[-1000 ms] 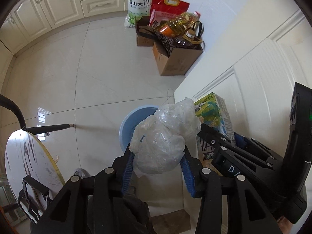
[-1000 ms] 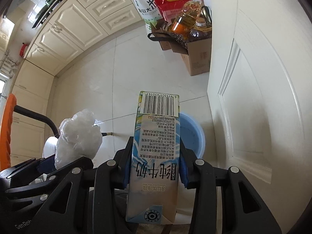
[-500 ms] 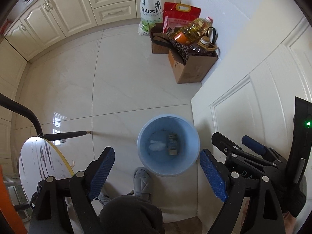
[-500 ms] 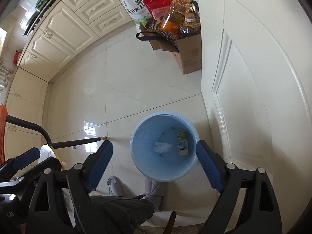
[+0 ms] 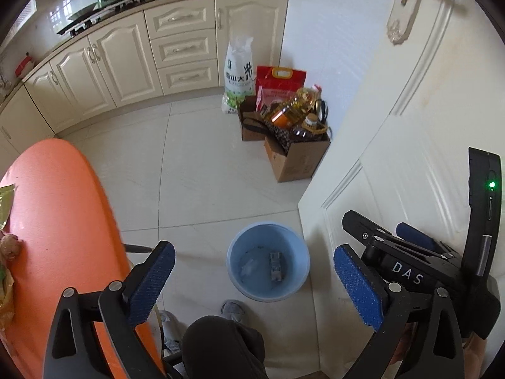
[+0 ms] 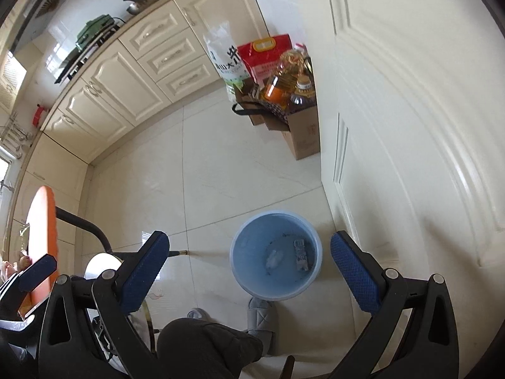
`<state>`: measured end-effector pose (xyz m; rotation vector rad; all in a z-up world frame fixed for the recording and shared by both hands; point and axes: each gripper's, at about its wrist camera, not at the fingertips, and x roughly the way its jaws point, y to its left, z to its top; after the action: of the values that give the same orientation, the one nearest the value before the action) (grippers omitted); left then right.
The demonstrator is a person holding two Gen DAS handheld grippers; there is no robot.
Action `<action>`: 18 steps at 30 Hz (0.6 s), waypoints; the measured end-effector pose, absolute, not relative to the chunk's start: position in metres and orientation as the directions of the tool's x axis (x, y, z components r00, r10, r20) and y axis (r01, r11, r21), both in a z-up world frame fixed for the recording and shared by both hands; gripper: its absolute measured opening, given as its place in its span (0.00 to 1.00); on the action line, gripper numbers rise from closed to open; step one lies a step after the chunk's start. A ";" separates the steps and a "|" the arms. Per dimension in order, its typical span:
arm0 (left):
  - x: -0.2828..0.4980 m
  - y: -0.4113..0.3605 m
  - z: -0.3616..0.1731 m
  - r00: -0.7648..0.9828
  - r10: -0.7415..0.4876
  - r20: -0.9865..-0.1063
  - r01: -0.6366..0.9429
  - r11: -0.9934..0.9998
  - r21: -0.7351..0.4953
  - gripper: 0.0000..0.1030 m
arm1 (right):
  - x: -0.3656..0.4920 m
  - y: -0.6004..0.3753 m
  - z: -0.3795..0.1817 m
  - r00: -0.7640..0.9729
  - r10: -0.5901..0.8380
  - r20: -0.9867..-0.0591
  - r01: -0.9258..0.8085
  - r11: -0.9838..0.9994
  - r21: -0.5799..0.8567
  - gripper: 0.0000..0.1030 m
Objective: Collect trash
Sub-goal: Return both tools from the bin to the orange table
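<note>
Both your left gripper (image 5: 254,279) and right gripper (image 6: 249,267) have just opened wide, empty; the crumpled clear plastic bag (image 6: 275,257) and printed paper milk carton (image 6: 301,254) lie light and crushable in the round pale-blue plastic bin (image 6: 240,237) near your feet.

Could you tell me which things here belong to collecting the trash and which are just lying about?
Belongs to the job:
- blue bin
- milk carton inside it
- plastic bag inside it
- scraps on the orange table

Just lying about:
- cardboard box of oil bottles
- rice bags
- stove

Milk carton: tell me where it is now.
The milk carton lies at the bottom of the blue bin on the floor by the white door, right of the crumpled plastic bag in both wrist views.
</note>
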<state>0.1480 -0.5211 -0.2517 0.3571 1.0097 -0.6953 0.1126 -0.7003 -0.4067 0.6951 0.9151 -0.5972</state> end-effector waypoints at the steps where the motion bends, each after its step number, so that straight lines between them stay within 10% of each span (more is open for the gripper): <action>1: 0.143 -0.510 -0.240 0.366 -0.385 -0.848 0.675 0.737 -0.043 0.96 | 0.112 -0.693 -0.392 0.496 -0.183 -0.849 0.711 0.647 0.276 1.00; 18: 0.046 -0.207 -0.119 0.755 -0.383 -0.533 0.425 0.904 -0.048 0.99 | 0.125 -0.483 -0.174 0.798 -0.194 -0.571 0.376 0.901 0.218 1.00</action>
<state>0.0457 -0.2072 -0.1186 0.0777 0.5636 -0.4413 0.1251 -0.4833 -0.1736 0.3321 0.5708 -0.3118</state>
